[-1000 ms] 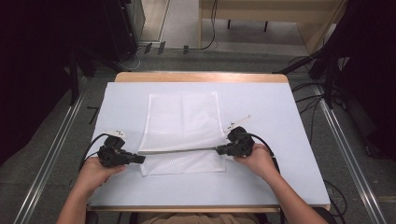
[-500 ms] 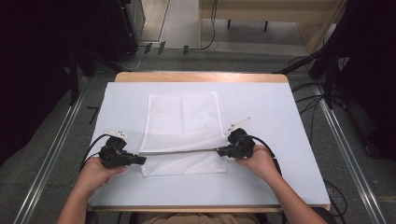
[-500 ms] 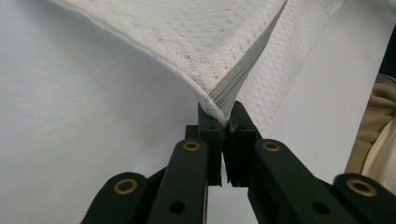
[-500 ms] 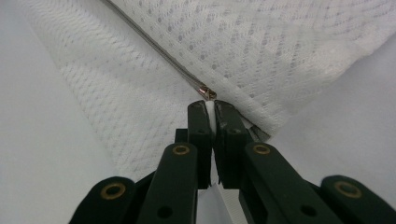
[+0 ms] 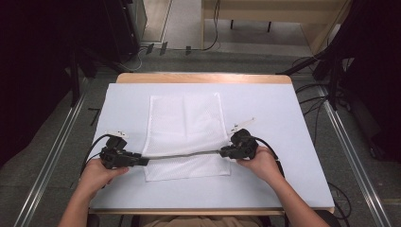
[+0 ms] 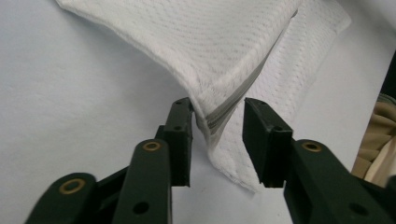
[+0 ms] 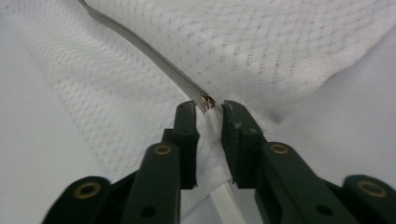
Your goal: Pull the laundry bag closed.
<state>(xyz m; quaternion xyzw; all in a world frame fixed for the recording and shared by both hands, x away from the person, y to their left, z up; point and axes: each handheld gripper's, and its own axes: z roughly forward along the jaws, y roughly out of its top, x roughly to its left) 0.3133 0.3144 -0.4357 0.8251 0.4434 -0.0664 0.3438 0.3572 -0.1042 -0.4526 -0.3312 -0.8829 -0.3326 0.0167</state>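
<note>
Meanwhile, both grippers' jaws have just been opening, left gripper [image 6: 217, 140] wide, right gripper [image 7: 208, 142] narrow, around the mesh bag [image 5: 184, 124] (zipper edge between them) near the table's [image 5: 283, 189] front edge.

White mesh bag [image 5: 184, 125], grey zipper [image 5: 189, 154], pale blue table cover [image 5: 283, 123].

Even overhead light falls on the white table [image 5: 283, 123] in the high view, while the room at the left and right edges is near black. Shadows are faint. Both gripper views are bright but soft, the near black jaws slightly blurred.
</note>
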